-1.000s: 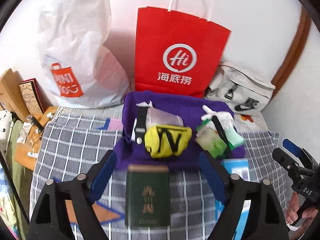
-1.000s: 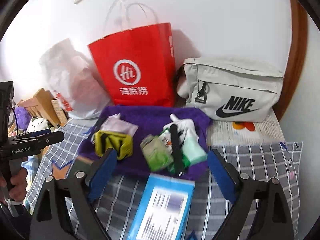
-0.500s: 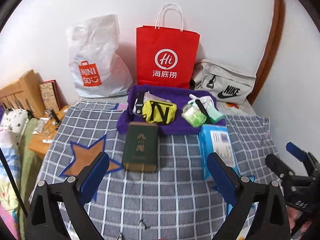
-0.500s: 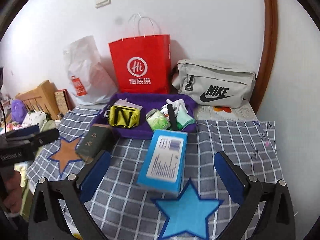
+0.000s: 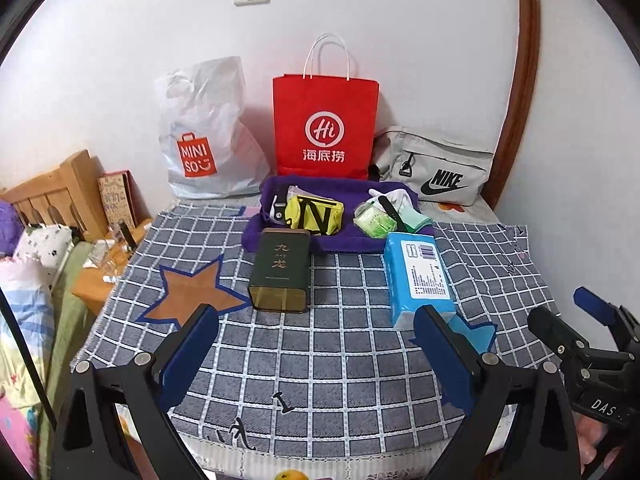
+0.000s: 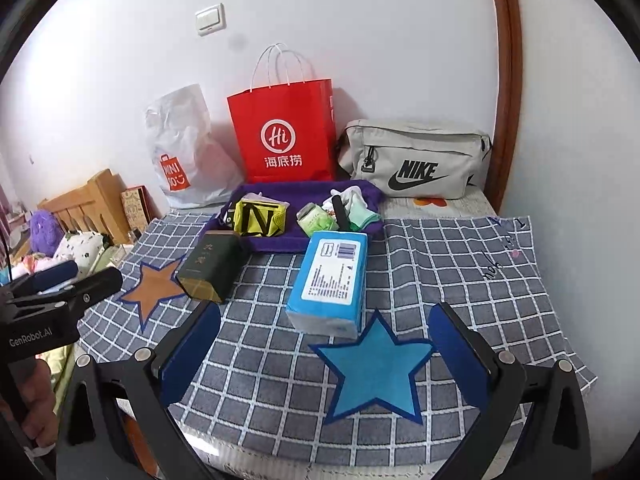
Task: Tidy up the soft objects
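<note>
A purple towel [image 5: 344,242] [image 6: 276,242] lies at the back of the checked cloth, bearing a yellow pouch [image 5: 316,219] [image 6: 260,218], a green packet [image 5: 374,224] [image 6: 318,222] and white and green gloves [image 5: 394,200] [image 6: 358,204]. In front of it lie a dark green tin [image 5: 280,276] [image 6: 210,266] and a blue tissue pack [image 5: 420,276] [image 6: 330,280]. My left gripper [image 5: 316,348] is open and empty over the near cloth. My right gripper [image 6: 324,344] is open and empty above a blue star [image 6: 372,368].
Against the wall stand a white plastic bag [image 5: 204,136], a red paper bag [image 5: 324,128] and a grey waist bag [image 5: 436,170]. A brown star [image 5: 188,292] marks the cloth's left. A wooden headboard [image 5: 52,192] and bedding lie left of the table edge.
Both grippers have drawn back from the purple towel toward the table's near edge and widened slightly. The tin and tissue pack now lie well ahead of the fingers.
</note>
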Tool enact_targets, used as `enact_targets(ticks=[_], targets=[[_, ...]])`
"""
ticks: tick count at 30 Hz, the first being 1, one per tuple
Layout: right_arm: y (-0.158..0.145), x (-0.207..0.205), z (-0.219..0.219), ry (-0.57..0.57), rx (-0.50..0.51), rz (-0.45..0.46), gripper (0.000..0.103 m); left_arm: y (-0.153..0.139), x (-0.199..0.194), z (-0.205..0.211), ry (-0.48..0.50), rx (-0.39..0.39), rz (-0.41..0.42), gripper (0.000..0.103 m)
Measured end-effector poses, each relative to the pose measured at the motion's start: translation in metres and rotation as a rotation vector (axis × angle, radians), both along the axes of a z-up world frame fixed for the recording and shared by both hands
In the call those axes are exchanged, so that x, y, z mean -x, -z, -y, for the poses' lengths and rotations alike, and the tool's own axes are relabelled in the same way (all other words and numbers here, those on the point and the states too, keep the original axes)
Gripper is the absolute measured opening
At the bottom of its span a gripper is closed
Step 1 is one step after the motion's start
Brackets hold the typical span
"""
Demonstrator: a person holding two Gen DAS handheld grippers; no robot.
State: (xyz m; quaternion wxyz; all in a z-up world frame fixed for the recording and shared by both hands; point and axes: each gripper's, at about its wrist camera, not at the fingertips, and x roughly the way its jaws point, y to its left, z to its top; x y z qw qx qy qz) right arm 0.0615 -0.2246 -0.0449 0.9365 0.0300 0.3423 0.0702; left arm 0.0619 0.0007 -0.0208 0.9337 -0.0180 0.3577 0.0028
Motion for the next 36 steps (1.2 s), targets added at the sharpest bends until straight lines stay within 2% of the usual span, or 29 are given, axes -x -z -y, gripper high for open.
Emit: enact_targets(ticks=[8, 36], targets=[[-0.003, 0.012, -0.002, -0.006, 0.007, 0.018, 0.102, -0.005, 0.014, 0.002, 0.003, -0.01, 0.022, 0.099], [-0.01, 0.023, -0.008, -0.009, 0.02, 0.039, 0.102, -0.006, 0.019, 0.002, 0.004, -0.002, 0.021, 0.099]])
